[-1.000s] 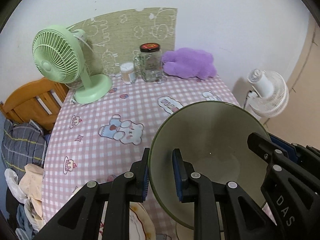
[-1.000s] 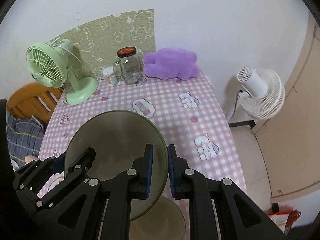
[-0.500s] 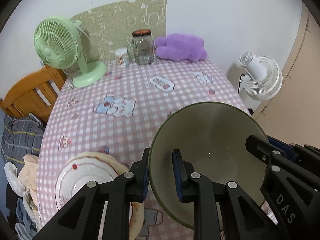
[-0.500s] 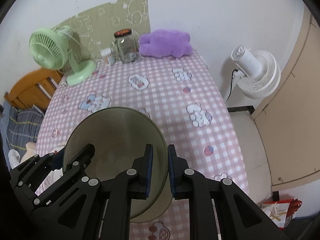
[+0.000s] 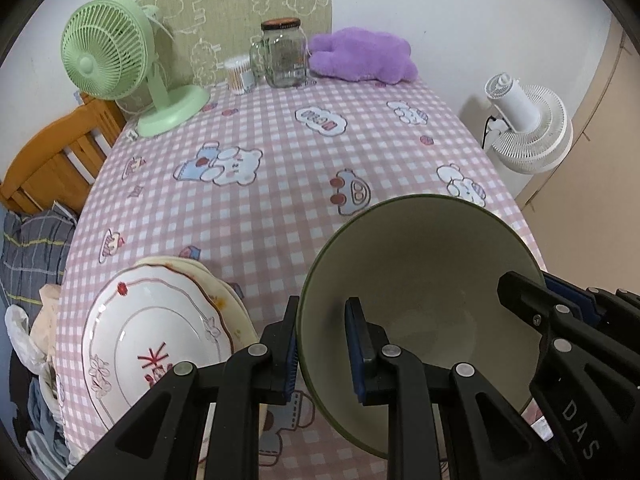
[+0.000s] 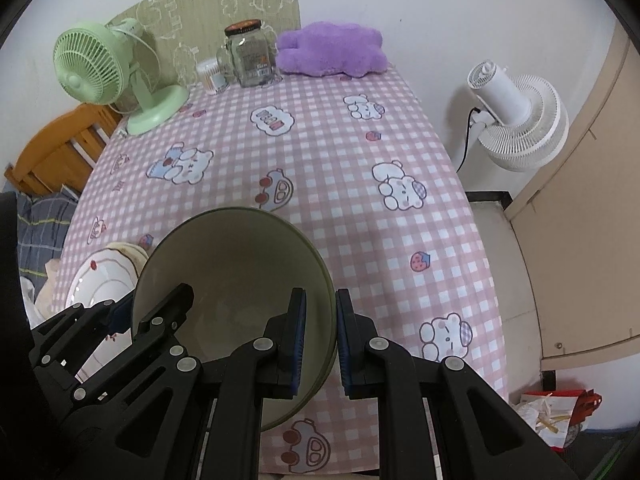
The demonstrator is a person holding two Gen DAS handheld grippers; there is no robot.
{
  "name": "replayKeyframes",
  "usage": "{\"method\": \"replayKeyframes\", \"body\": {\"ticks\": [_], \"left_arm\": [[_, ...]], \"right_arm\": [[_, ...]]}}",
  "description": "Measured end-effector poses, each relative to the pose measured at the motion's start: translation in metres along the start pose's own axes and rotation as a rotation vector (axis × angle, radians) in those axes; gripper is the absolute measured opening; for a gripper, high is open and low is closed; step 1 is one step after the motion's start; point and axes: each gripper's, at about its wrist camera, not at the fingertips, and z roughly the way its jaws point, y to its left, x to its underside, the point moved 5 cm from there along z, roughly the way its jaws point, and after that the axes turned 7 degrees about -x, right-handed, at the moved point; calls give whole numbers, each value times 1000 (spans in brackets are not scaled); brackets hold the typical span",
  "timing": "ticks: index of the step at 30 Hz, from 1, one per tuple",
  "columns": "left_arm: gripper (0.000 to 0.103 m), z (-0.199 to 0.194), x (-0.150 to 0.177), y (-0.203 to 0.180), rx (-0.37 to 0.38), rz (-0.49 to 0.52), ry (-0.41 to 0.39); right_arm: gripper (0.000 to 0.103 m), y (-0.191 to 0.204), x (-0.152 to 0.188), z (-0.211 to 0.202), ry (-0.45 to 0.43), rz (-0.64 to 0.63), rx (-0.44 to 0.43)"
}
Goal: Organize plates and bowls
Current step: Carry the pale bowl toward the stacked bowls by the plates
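Both grippers reach forward over the near edge of the table, tilted down at it. The left gripper clamps the left rim of the green bowl, one pad inside and one outside; the right gripper pinches the opposite rim likewise, holding the bowl above the pink checked tablecloth. Just left lies a stack of white patterned plates. Farther back stand a green fan, a glass jar and a purple plush.

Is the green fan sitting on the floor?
No, the green fan stands on the pink checked tablecloth, near the wall.
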Motion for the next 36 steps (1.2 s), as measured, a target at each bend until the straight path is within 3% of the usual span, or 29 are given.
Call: {"method": "replayKeyframes", "body": {"ticks": [17, 26, 30, 33, 36], "left_arm": [[19, 22, 11, -5, -24, -5, 65], [19, 21, 9, -8, -34, 0, 43], [20, 19, 12, -5, -1, -36, 43], [23, 17, 14, -2, 26, -46, 47], [33, 10, 16, -3, 48, -42, 39]], "right_arm": [[18, -2, 5, 21, 33, -47, 25], [18, 0, 3, 23, 1, -70, 57], [18, 0, 5, 24, 0, -63, 57], [18, 1, 6, 23, 13, -74, 60], [18, 3, 6, 15, 6, -77, 63]]}}
